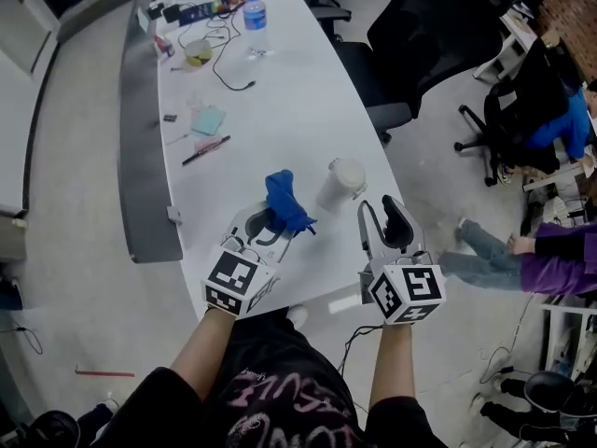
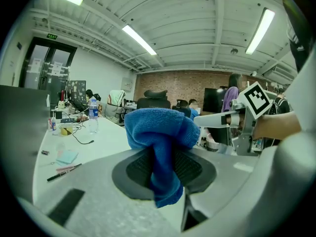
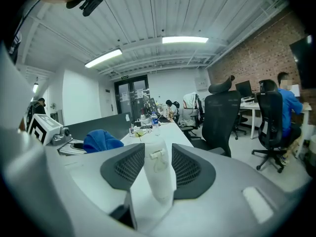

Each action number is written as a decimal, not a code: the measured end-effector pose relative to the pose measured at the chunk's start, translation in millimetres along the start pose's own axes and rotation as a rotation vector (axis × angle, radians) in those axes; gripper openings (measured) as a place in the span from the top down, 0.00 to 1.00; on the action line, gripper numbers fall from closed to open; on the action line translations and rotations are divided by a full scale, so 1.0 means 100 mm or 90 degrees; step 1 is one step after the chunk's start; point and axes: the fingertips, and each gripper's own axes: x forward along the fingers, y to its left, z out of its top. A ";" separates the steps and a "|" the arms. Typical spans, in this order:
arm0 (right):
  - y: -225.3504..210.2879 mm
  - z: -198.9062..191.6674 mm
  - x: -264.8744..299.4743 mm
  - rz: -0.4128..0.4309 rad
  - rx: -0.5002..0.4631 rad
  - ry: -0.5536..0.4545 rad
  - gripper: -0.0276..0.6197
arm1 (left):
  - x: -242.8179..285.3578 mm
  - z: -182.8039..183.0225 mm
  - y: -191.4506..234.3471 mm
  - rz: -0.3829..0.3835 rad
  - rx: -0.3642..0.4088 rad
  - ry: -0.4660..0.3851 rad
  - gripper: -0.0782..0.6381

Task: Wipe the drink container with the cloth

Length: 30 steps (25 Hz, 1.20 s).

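A white drink container (image 1: 342,181) with a lid stands upright near the right edge of the white table (image 1: 280,91). In the right gripper view the drink container (image 3: 159,177) shows in line with the gap between the jaws. My right gripper (image 1: 384,211) is open, its tips just short of the container and not pressing on it. My left gripper (image 1: 270,220) is shut on a blue cloth (image 1: 284,203), which bunches above the pads and hangs below them (image 2: 160,132). The cloth sits to the left of the container, apart from it.
A water bottle (image 1: 255,24), cables, a teal notepad (image 1: 208,119) and a pen (image 1: 205,150) lie farther up the table. Black office chairs (image 1: 410,35) stand along the table's right side. A seated person in purple (image 1: 550,250) is at the far right.
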 end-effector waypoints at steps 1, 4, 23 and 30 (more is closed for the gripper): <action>0.00 0.01 0.04 0.004 0.000 0.001 0.69 | 0.02 -0.01 0.00 -0.001 -0.001 0.002 0.75; 0.02 0.01 0.13 0.014 -0.004 0.004 0.66 | 0.05 -0.05 0.02 -0.004 -0.006 0.005 0.75; 0.13 0.02 0.58 0.087 -0.002 0.014 0.57 | 0.30 -0.17 0.06 -0.033 -0.017 0.012 0.75; 0.15 -0.01 0.65 0.096 -0.005 0.023 0.57 | 0.36 -0.16 0.09 -0.041 -0.018 0.009 0.75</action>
